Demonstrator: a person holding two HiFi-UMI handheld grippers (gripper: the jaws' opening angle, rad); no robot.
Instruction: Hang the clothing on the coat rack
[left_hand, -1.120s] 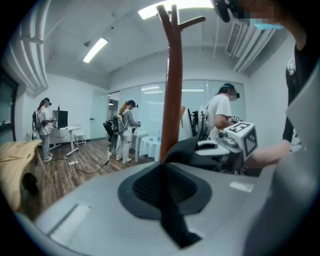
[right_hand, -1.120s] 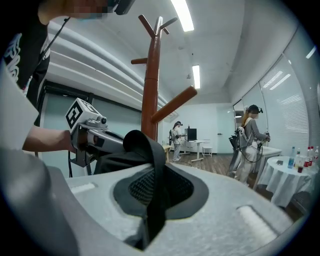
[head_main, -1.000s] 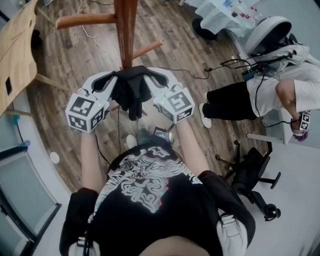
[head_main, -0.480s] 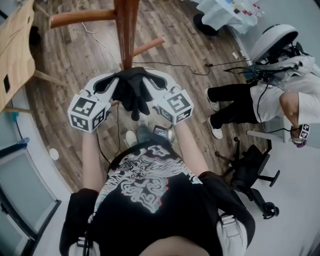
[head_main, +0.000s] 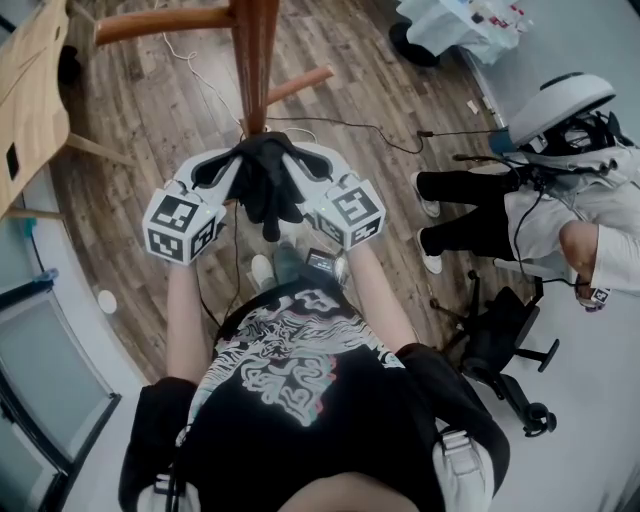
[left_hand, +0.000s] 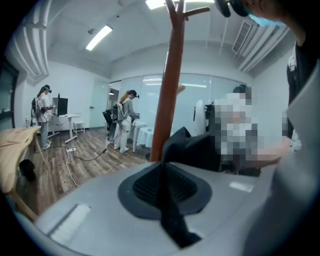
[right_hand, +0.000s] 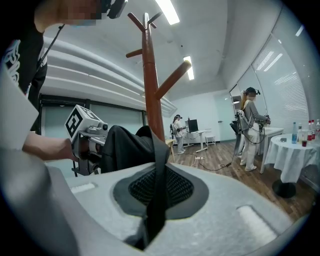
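In the head view a black garment (head_main: 264, 186) hangs bunched between my two grippers, just in front of the brown wooden coat rack pole (head_main: 255, 60). My left gripper (head_main: 228, 172) is shut on its left side and my right gripper (head_main: 303, 170) on its right side. A strip of the black fabric (left_hand: 169, 205) runs pinched across the pad in the left gripper view, with the rack pole (left_hand: 168, 85) rising close behind. The right gripper view shows the fabric (right_hand: 156, 185) clamped the same way. There the rack (right_hand: 150, 85) stands upright with its pegs high above.
A wooden table (head_main: 30, 90) stands at the left. A seated person (head_main: 560, 190) and an office chair (head_main: 500, 350) are at the right. Cables (head_main: 340, 125) trail over the wood floor beyond the rack's legs (head_main: 295, 88). A white-clothed table (head_main: 450, 25) stands further off.
Both grippers keep their hold on the garment by the pole, and the left one has edged slightly inward. The head view has shifted a little, so the seated person appears further right.
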